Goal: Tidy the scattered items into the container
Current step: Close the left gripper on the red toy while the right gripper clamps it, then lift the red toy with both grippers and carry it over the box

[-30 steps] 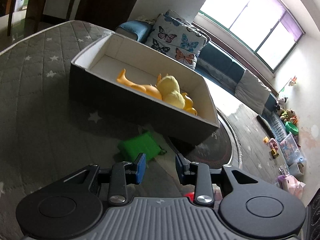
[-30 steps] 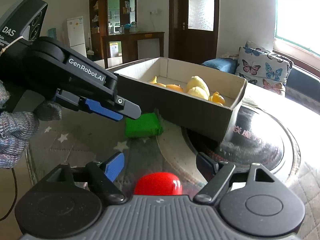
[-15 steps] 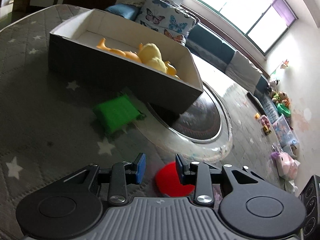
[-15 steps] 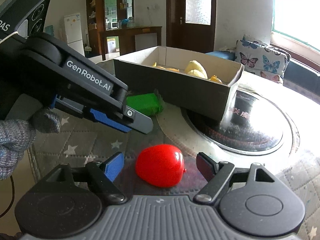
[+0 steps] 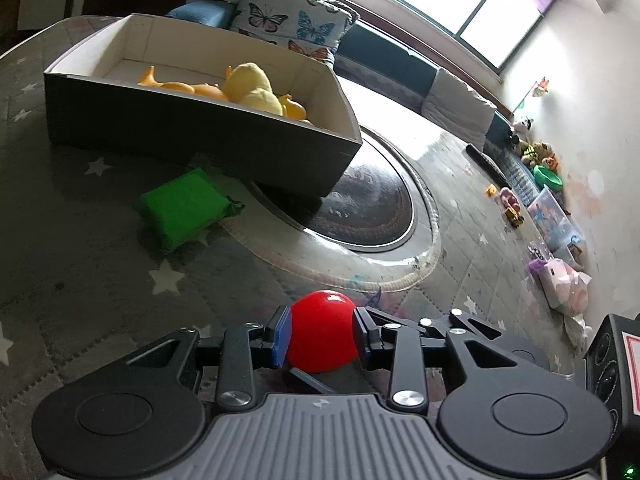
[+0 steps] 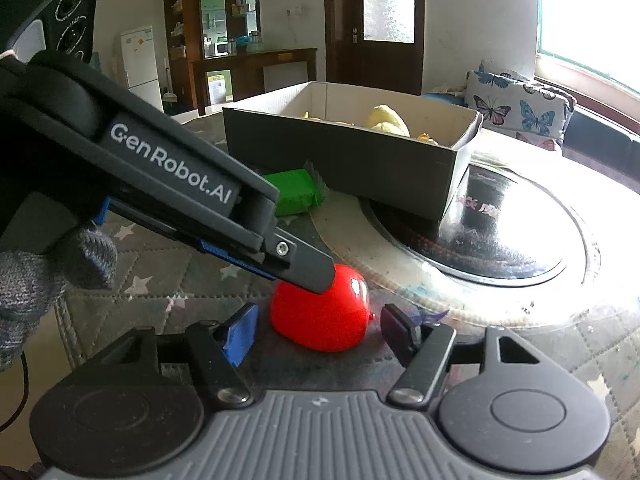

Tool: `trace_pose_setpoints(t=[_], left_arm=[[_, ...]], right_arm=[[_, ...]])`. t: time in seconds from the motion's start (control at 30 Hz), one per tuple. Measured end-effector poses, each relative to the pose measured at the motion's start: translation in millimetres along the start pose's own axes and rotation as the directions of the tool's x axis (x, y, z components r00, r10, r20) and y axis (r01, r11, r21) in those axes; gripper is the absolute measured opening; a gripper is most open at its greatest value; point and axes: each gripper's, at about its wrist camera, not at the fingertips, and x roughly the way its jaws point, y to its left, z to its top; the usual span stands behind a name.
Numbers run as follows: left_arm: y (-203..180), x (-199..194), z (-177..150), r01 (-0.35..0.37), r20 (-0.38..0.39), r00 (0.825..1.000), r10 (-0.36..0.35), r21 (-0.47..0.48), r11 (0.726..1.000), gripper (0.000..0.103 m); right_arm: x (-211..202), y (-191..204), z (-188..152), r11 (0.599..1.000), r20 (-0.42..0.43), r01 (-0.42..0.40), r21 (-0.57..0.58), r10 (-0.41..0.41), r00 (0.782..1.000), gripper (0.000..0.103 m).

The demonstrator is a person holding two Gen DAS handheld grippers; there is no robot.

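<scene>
While the left gripper (image 5: 322, 336) has come forward and down over the starred grey cloth, its jaws have just been opening, and now the glossy red rounded plastic toy (image 5: 323, 330) sits between them. The blue pad lies against the toy's side, but the glare on the red plastic hides whether the pads really press; I judge they do not yet. The right gripper (image 6: 316, 334) has just been closing; its jaws stand apart on either side of the same toy, with gaps, and hold nothing.

Compared with a second ago, the toy is no longer under the left gripper's body but framed by its fingers. So the pick is being prepared; the dark open cardboard box (image 5: 192, 136), with yellow soft toys inside, waits well apart, and the green sponge-like block (image 5: 182, 206) lies just beside the box.
</scene>
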Motion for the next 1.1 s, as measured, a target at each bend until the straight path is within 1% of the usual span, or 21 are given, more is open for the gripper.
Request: trace_pose_setpoints(t=[0.23, 0.27, 0.3, 0.4, 0.5, 0.7, 1.0, 1.1], left_arm=[[-1.3, 4.4, -0.1, -0.004, -0.009, 1.0, 0.005, 0.026, 1.0, 0.037], [-1.4, 4.4, 0.1, -0.003, -0.008, 1.0, 0.003, 0.03, 1.0, 0.037], [-1.5, 4.6, 0.3, -0.003, -0.008, 1.0, 0.003, 0.035, 0.999, 0.037], [-3.3, 5.8, 1.1, -0.006, -0.011, 1.0, 0.007, 0.058, 0.998, 0.039], [-8.0, 7.7, 1.5, -0.012, -0.016, 1.0, 0.014, 0.109, 0.994, 0.04], [-18.3, 11.3, 1.9, -0.024, -0.032, 0.999, 0.033, 0.235, 0.972, 0.042], [-21.0, 18.6, 8.5, -0.002, -0.07, 0.997, 0.025, 0.32, 0.947, 0.046], [-18.8, 22.5, 11.2, 0.01, -0.084, 0.996, 0.017, 0.318, 0.948, 0.05]], right_arm=[[0.6, 1.8, -1.7, 1.0, 0.009, 0.014, -0.007, -0.014, 1.0, 0.061], [0.8, 1.9, -1.7, 1.0, 0.011, 0.019, -0.01, -0.018, 1.0, 0.058], [1.1, 1.3, -1.3, 1.0, 0.012, 0.018, -0.009, -0.018, 1.0, 0.057], [1.7, 1.2, -0.5, 1.0, 0.013, 0.019, -0.012, -0.018, 1.0, 0.056], [2.5, 1.6, -0.5, 1.0, 0.014, 0.02, -0.019, -0.02, 1.0, 0.056], [2.8, -0.2, 0.1, 1.0, 0.011, 0.014, -0.027, -0.014, 1.0, 0.056], [3.0, -1.1, 0.6, 0.999, 0.008, 0.006, -0.033, -0.006, 1.0, 0.056], [2.5, 0.1, -1.2, 0.999, 0.009, 0.005, -0.033, -0.004, 1.0, 0.056]])
